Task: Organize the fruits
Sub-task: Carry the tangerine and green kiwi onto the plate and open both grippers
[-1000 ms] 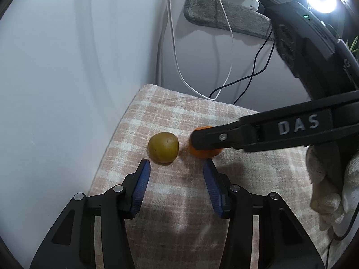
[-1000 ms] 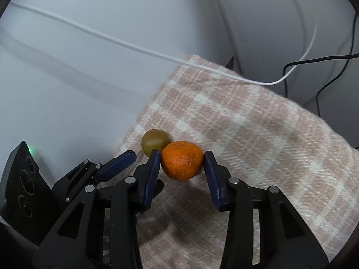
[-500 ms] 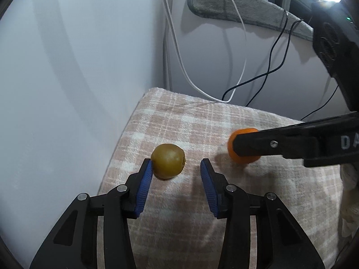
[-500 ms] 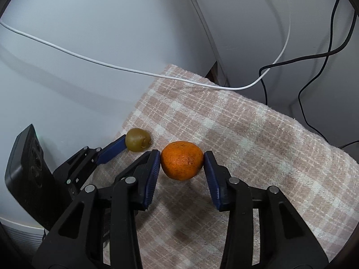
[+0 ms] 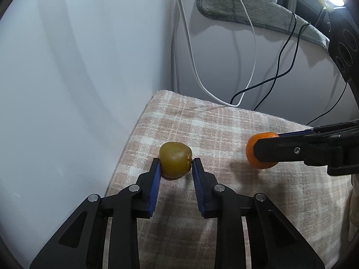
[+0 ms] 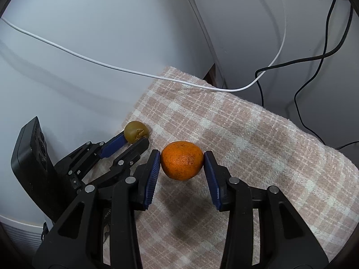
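Note:
A brownish-green kiwi (image 5: 175, 162) rests on the pink checked cloth (image 5: 224, 121) near its left edge. My left gripper (image 5: 175, 163) has both blue pads against the kiwi's sides and is shut on it. My right gripper (image 6: 182, 163) is shut on an orange (image 6: 182, 160) and holds it a little above the cloth. In the left wrist view the orange (image 5: 251, 148) and the right gripper sit to the right of the kiwi. In the right wrist view the kiwi (image 6: 136, 131) and the left gripper lie to the left.
A white wall (image 5: 78, 67) runs along the cloth's left edge. A white cable (image 6: 134, 72) and black cables (image 6: 309, 71) hang at the back. A grey towel (image 5: 246, 11) lies on a white unit behind.
My left gripper moved forward and closed around the kiwi. My right gripper carried the orange to the right, away from the kiwi.

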Demonstrator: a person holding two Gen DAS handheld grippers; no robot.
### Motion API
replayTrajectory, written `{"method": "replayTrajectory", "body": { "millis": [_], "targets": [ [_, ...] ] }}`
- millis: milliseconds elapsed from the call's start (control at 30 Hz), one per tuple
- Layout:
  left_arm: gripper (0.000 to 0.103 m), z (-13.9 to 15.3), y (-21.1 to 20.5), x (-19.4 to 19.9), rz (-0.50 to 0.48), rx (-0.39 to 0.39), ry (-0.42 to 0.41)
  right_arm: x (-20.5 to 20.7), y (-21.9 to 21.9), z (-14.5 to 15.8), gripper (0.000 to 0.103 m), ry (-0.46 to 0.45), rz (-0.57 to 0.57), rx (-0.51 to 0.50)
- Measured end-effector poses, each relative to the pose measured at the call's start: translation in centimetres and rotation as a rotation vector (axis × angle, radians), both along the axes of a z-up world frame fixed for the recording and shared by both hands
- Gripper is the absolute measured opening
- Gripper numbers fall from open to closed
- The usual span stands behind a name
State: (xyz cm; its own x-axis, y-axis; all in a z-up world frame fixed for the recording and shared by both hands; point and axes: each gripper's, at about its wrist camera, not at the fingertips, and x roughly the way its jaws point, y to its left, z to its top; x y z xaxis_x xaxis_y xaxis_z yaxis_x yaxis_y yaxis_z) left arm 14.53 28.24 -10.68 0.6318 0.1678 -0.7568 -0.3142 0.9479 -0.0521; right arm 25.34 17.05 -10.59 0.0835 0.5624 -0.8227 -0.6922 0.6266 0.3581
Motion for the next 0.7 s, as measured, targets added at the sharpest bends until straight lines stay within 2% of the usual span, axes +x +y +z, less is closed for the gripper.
{"method": "replayTrajectory", "body": {
  "millis": [300,700],
  "targets": [
    [0.026,1.9,-2.4,-2.1,-0.035,-0.039,-0.054,-1.5,-2.7,2.3,0.042,-0.035,-0.007,-0.005],
    [0.026,5.5,-9.2,-6.0,-0.131,-0.092,-0.153,-4.7,-12.5,5.8,0.042,-0.104,-0.055,0.032]
  ]
}}
